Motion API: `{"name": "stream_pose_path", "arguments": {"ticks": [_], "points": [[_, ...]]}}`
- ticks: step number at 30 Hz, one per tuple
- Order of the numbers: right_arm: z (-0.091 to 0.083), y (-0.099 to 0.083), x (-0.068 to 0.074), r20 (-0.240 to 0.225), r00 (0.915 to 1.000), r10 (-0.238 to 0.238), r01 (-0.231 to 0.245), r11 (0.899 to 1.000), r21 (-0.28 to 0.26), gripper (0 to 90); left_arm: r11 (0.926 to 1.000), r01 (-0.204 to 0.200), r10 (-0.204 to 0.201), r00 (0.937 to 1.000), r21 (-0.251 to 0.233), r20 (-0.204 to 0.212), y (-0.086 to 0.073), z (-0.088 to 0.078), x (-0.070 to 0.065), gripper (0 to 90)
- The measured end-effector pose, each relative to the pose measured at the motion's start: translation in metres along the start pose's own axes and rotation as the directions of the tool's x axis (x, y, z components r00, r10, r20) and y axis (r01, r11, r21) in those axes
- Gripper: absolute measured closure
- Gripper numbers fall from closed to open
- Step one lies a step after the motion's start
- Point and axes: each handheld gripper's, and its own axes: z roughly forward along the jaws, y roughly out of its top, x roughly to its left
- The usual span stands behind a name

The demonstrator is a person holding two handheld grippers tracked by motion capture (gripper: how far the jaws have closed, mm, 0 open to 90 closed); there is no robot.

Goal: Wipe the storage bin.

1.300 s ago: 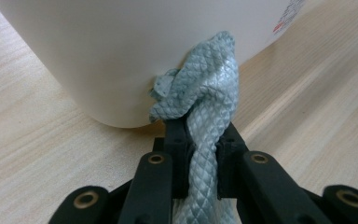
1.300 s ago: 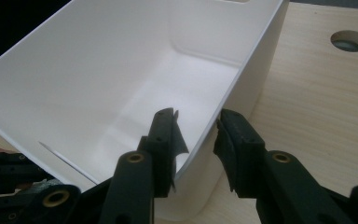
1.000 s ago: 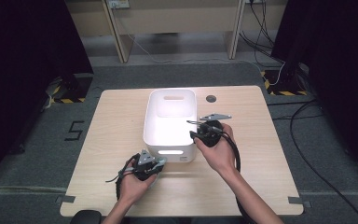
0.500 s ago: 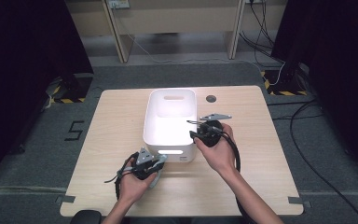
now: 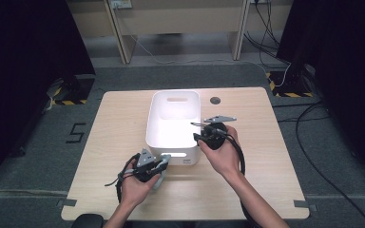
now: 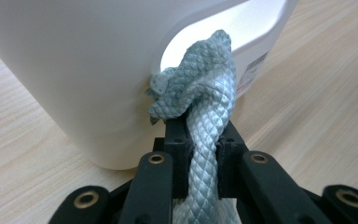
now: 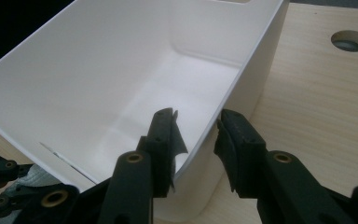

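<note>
A white plastic bin stands in the middle of the wooden table. My left gripper sits at the bin's near wall, shut on a pale blue-green braided rope. The rope's frayed, knotted end rests at the handle slot in that wall. The rope's tail hangs down below the hand. My right gripper is at the bin's right wall near the front corner. Its jaws stand open astride the rim, one inside the bin and one outside, with small gaps to the wall.
The bin's inside holds nothing. A round cable hole lies in the table behind the bin's right corner. Bare wood stretches right of my right hand and left of the bin. Cables trail from both grippers.
</note>
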Motion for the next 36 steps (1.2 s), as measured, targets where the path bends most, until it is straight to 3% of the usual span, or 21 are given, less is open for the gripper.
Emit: {"name": "stream_pose_path", "arguments": {"ticks": [16,36], "points": [[0.000,0.000,0.000,0.003,1.0000,0.006,-0.005,1.000,-0.004,66.2,0.9989,-0.006,0.006,1.0000,-0.046,-0.002,0.011,-0.013,-0.007,79.1],[0.001,0.000,0.002,-0.006,1.0000,0.007,-0.007,1.000,-0.002,65.2,0.9971,-0.031,0.030,0.9995,-0.070,-0.015,0.020,-0.025,-0.015,79.3]]}}
